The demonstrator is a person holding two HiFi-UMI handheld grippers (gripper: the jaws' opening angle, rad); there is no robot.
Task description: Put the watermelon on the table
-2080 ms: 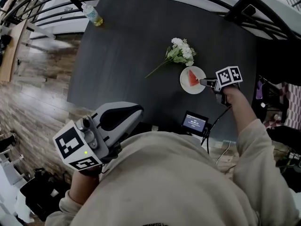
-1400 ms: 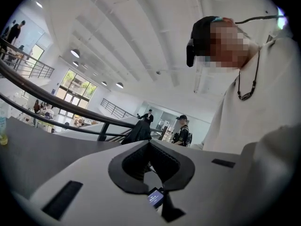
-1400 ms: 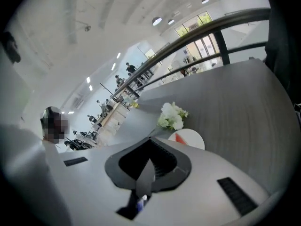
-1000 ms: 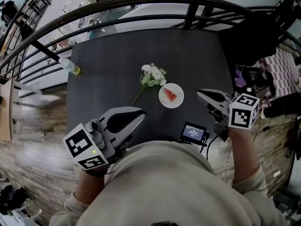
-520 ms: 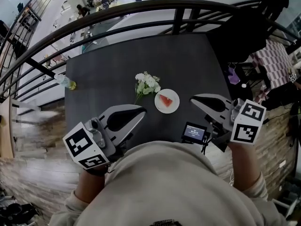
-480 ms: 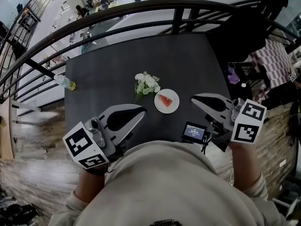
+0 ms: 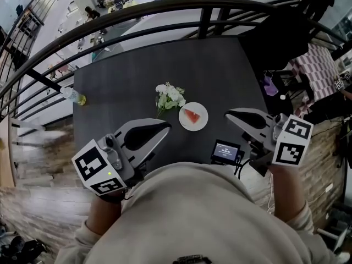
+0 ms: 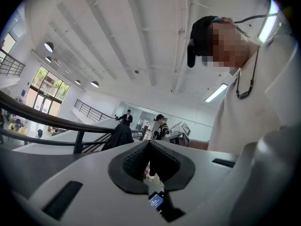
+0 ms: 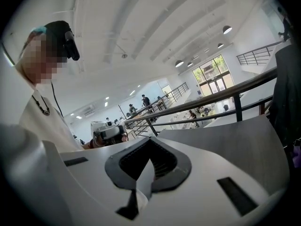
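While the watermelon slice (image 7: 191,115) is lying on its plate (image 7: 202,123) on the counter (image 7: 137,70), you are holding the left hand-held gripper (image 7: 165,126) and the right hand-held gripper (image 7: 230,114) clenched and empty, and the slice, probably soft and slippery, is asking for a gentle hold across its sides.

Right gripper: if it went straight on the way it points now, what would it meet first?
Probably the white plate holding the watermelon slice, or the flowers just past it. The right gripper, shut and empty, hangs above the table, so depth is uncertain.
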